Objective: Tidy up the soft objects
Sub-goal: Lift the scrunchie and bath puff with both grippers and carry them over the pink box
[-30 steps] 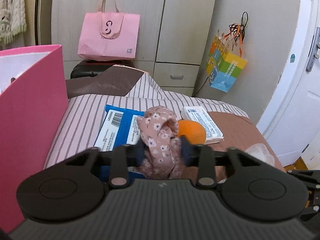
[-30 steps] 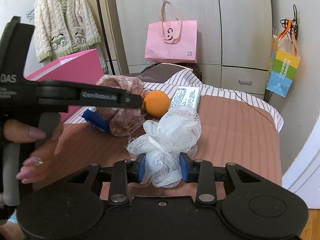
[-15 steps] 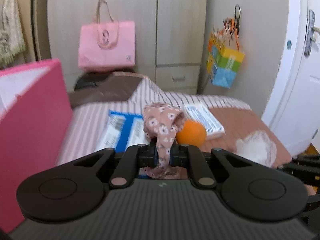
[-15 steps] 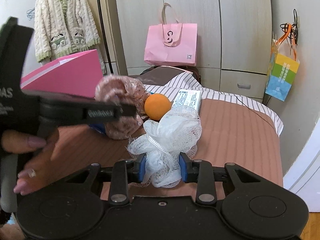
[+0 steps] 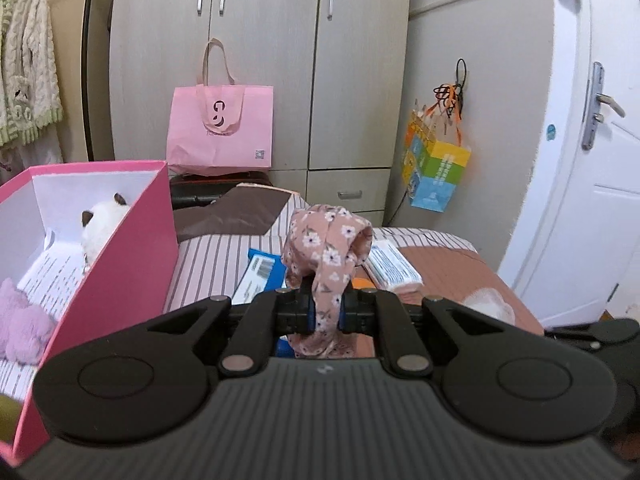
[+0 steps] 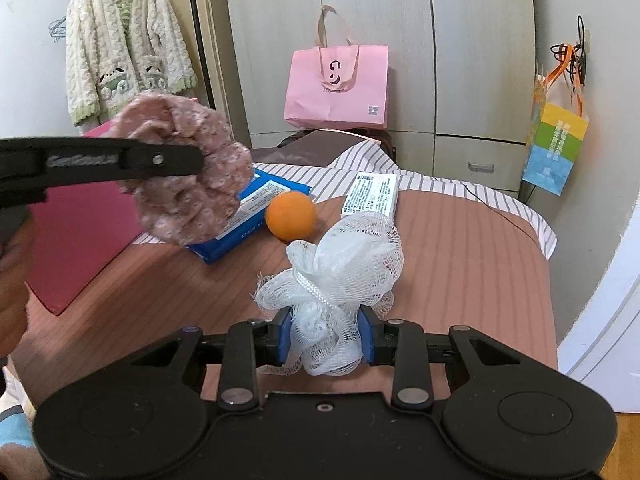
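My left gripper (image 5: 325,314) is shut on a pink floral scrunchie (image 5: 326,240) and holds it up above the bed; the scrunchie also shows in the right wrist view (image 6: 188,196), lifted at the left. An open pink box (image 5: 116,240) stands to its left, with a white plush toy (image 5: 102,220) and a purple fluffy thing (image 5: 20,320) inside. My right gripper (image 6: 326,338) is shut on a white mesh bath pouf (image 6: 340,264), low over the brown bedspread (image 6: 460,264).
On the bed lie an orange ball (image 6: 291,216), a blue wipes pack (image 6: 248,208) and a white tissue pack (image 6: 372,194). A pink tote bag (image 6: 338,84) stands before the wardrobe. A colourful bag (image 6: 556,148) hangs on the right wall. A door (image 5: 600,200) is at right.
My left gripper has closed on the scrunchie and lifted it off the bed, up and toward the pink box, whose inside now shows. The right gripper keeps holding the pouf, barely moved.
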`<state>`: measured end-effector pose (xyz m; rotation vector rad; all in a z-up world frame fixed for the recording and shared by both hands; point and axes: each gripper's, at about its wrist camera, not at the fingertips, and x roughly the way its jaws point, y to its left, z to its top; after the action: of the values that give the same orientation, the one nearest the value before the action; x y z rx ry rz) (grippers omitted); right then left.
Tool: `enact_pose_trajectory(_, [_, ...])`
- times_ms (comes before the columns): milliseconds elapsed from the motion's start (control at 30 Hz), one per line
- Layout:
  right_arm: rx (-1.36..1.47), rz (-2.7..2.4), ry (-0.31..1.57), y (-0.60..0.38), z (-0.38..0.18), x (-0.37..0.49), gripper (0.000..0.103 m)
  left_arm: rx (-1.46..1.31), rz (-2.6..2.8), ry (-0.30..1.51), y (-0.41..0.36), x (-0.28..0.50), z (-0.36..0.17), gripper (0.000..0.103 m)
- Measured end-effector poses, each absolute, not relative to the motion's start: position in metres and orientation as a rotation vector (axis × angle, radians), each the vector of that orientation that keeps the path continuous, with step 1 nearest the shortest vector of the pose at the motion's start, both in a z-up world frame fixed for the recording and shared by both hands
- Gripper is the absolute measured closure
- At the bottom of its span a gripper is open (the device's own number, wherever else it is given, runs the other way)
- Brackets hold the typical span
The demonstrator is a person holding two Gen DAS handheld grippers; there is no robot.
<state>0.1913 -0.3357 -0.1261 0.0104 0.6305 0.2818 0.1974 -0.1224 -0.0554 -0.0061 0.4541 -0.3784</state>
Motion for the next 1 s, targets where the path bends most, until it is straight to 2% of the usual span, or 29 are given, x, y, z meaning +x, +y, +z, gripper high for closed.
enact_pose_trajectory(233, [0.031,0.288,0.638,-0.333,-0.121,0.176,0.066,-0.055,-0.425,0.505,-0.103,0.171,-0.062,0.094])
enact_pose_trajectory(467, [0.099,0.275,0.732,-0.333,-0.123,0.16,0.066,-0.068,-0.493,0.593,-0.078,0.144,-0.072,0.094])
enact_pose_trajectory(1000, [0.119,0.522,0.885,-0.282,-0.09,0.109,0.066,-0.046,-0.578,0.848,0.001,0.108,-0.056,0.094])
